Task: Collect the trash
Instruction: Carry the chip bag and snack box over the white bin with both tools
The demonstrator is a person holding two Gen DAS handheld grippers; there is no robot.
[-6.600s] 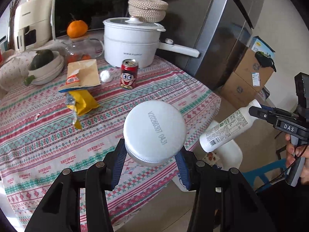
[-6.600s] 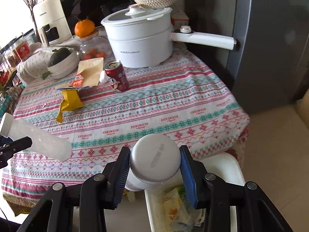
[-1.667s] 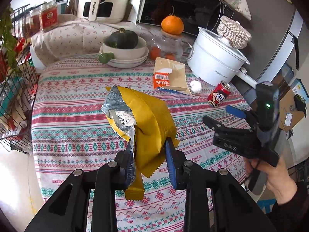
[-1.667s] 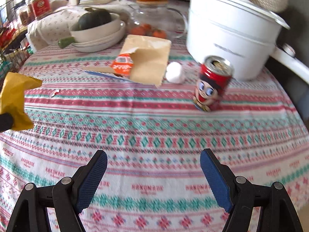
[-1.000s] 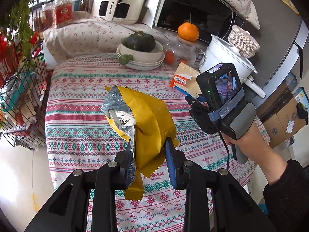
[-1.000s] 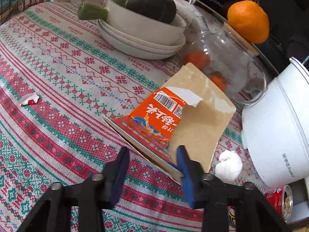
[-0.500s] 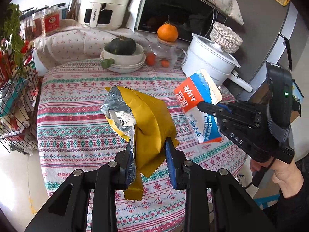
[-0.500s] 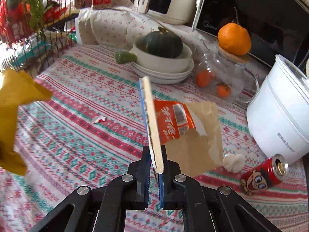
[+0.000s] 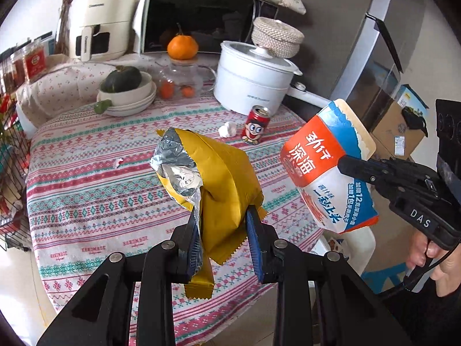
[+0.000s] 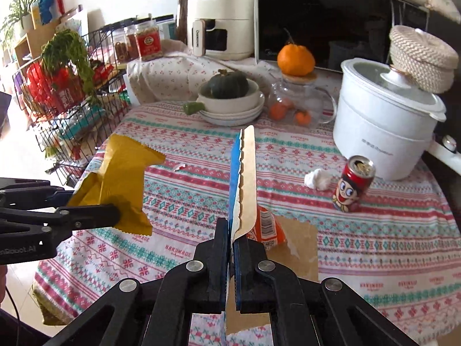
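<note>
Left gripper (image 9: 222, 230) clamps yellow wrapper (image 9: 222, 173), right gripper (image 10: 232, 248) pinches torn packet (image 10: 245, 178) edge-on; thin hold may slip.

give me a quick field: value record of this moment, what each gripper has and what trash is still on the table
left gripper: shut on yellow snack bag, held above the table
right gripper: shut on torn food packet, seen edge-on in its own camera
still on tablecloth: red drink can standing, crumpled white tissue beside it, small wrapper scrap
non-trash nearby: white electric pot, bowl with squash
bin: not clearly visible
</note>
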